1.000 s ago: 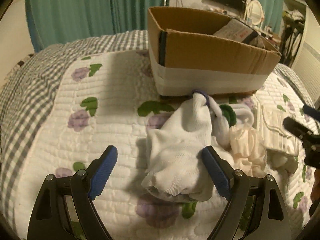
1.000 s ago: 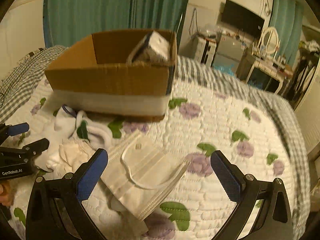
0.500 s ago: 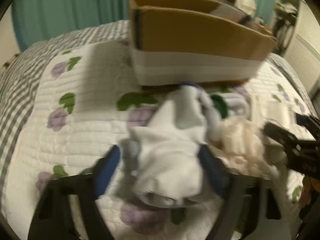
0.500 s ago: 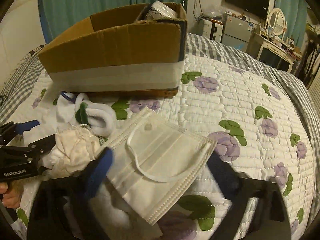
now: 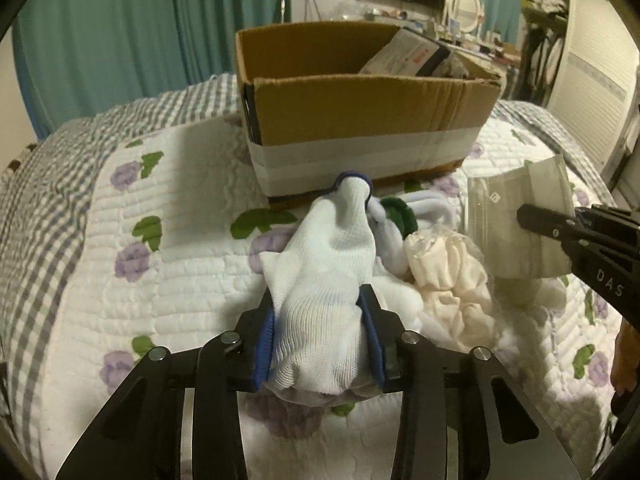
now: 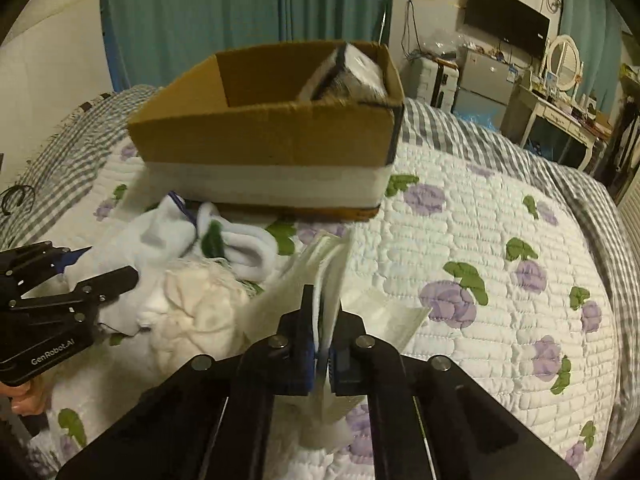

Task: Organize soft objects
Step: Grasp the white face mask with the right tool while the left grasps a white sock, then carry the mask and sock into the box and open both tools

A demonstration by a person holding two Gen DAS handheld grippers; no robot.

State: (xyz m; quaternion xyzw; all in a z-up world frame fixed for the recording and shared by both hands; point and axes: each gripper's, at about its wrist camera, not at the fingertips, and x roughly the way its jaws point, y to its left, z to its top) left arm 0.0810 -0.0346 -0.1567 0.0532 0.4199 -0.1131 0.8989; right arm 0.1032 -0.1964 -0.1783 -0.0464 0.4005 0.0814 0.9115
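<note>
My left gripper (image 5: 320,334) is shut on a white sock (image 5: 326,264) with a blue cuff, which lies stretched toward the cardboard box (image 5: 360,120). My right gripper (image 6: 322,340) is shut on a white face mask (image 6: 324,276) and holds it lifted off the quilt; the mask also shows in the left wrist view (image 5: 516,216). A cream cloth bundle (image 5: 448,276) and a white sock with a green patch (image 5: 400,210) lie between the two grippers. The box (image 6: 272,152) stands on the quilt just behind the pile.
The box holds a packaged item (image 5: 412,54) leaning at its right end. The flowered quilt (image 6: 480,260) covers the bed, with a checked border. Teal curtains (image 5: 140,32), a TV (image 6: 506,30) and a dresser with a mirror (image 6: 564,60) stand behind the bed.
Both grippers went from open to shut: the left closed on the white sock, the right closed on the face mask and raised it off the quilt.
</note>
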